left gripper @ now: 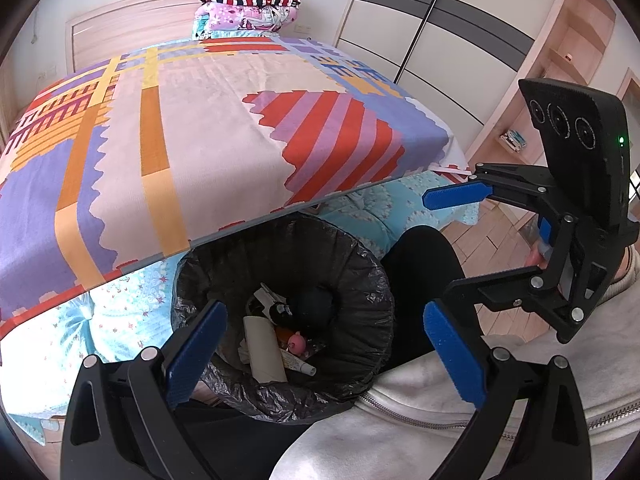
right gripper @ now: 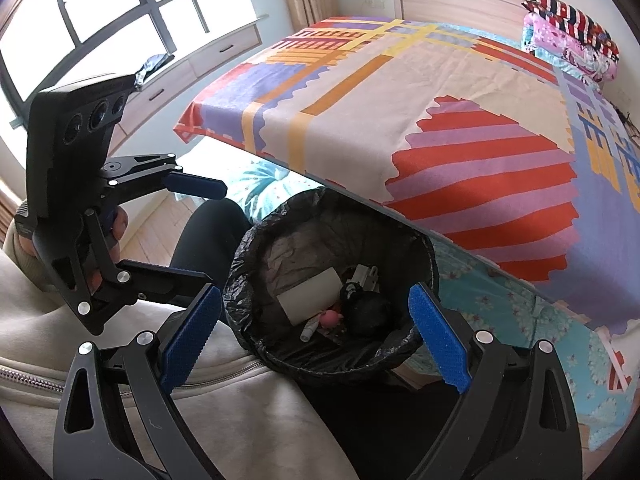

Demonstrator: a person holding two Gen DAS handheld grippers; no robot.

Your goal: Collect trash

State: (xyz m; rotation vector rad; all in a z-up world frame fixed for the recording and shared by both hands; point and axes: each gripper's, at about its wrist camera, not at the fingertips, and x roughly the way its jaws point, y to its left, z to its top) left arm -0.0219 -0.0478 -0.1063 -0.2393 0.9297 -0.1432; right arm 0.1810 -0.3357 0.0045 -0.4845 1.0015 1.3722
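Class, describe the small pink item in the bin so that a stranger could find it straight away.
Start at the bed with the colourful patterned cover; at its foot stands a round bin lined with a black plastic bag. Among the rubbish inside, beside a white cardboard tube, lies the small pink toy-like item, the only pink thing there.

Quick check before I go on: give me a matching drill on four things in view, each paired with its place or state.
Things:
1. Cardboard tube
2. Folded bedding
3. Left hand-held gripper
4. Pink toy

Places or states:
A. Stacked at the head of the bed
B. Open, holding nothing, over the bin
C. In the bin, next to a black round object
D. Lying tilted in the bin, the largest pale item

Pairs: 1-D, 2-A, 3-B, 4-C
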